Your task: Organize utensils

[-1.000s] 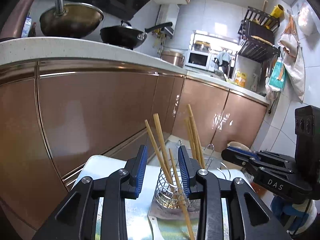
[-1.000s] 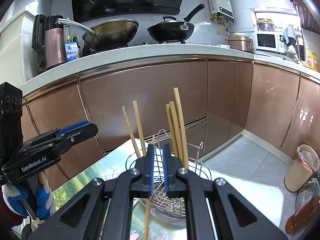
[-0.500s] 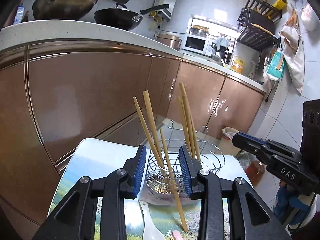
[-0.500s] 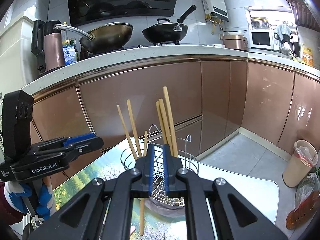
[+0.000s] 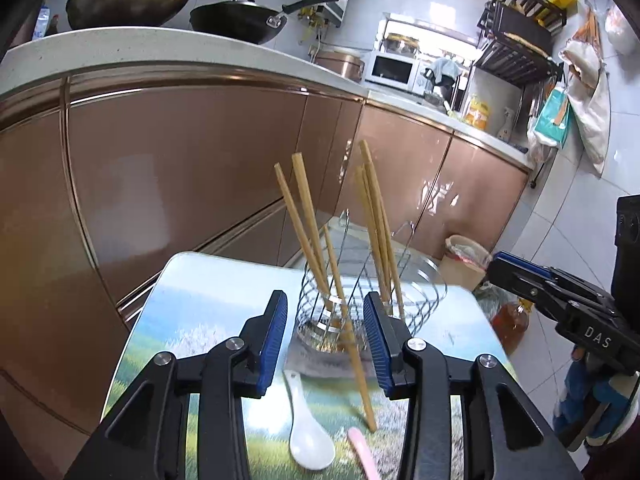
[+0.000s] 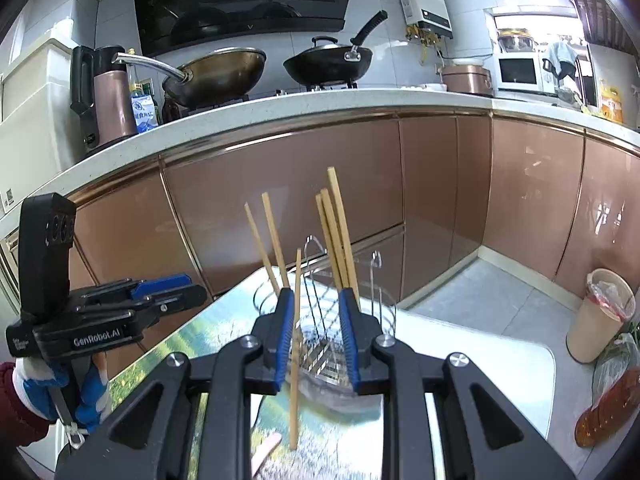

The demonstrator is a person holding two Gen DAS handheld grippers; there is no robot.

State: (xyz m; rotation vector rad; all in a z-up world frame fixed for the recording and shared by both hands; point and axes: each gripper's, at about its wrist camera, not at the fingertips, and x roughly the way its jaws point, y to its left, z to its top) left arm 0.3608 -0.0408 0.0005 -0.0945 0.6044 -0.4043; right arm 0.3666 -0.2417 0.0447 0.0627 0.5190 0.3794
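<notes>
Bamboo chopsticks (image 5: 308,220), upright in the wire-mesh steel holder (image 5: 360,304) for storage; one stray chopstick (image 6: 295,344) leans outside between your spread, empty right gripper (image 6: 316,340); left gripper (image 5: 326,340) likewise apart.

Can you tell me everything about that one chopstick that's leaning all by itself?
The lone chopstick is a thin, straight, pale wooden stick. It leans tilted: its lower tip rests on the picture-printed table, near a white spoon, and its upper part rests against the wire basket. It stands between the open right gripper's jaws; whether they touch it is unclear.
</notes>
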